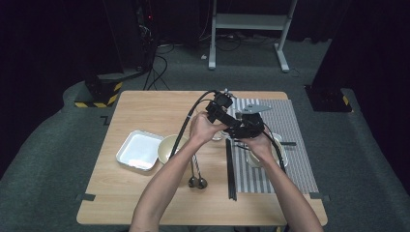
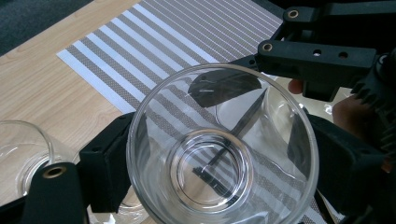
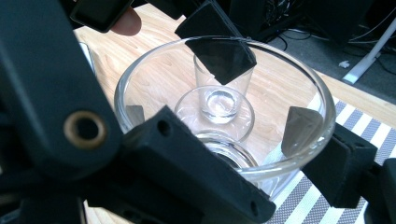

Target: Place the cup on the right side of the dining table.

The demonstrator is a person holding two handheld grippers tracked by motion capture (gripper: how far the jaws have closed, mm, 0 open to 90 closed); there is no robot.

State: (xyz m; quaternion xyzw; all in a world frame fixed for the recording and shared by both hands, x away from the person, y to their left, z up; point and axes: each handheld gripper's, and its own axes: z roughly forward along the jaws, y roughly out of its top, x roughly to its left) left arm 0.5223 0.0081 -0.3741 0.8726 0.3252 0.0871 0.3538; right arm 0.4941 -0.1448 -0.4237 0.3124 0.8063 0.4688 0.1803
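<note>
A clear glass cup [image 2: 212, 184] is held over the table between both grippers. My left gripper [image 2: 224, 158] is shut on it, one black jaw on each side of its wall. My right gripper [image 3: 243, 140] is shut on the same cup [image 3: 154, 79] from another side, crosswise to the left one. One of its pads [image 2: 224, 86] presses the far rim in the left gripper view. In the high view the two grippers meet above the table's middle, left gripper [image 1: 220, 113] behind, right gripper [image 1: 246, 126] in front.
A striped placemat [image 1: 290, 145] covers the table's right part, with a glass bowl [image 1: 256, 158] on it. Black chopsticks [image 1: 231, 169] lie at its left edge. A white tray [image 1: 139, 150], a cream bowl [image 1: 167, 147] and two spoons [image 1: 197, 181] sit to the left. A second small glass [image 2: 18, 154] stands on the wood.
</note>
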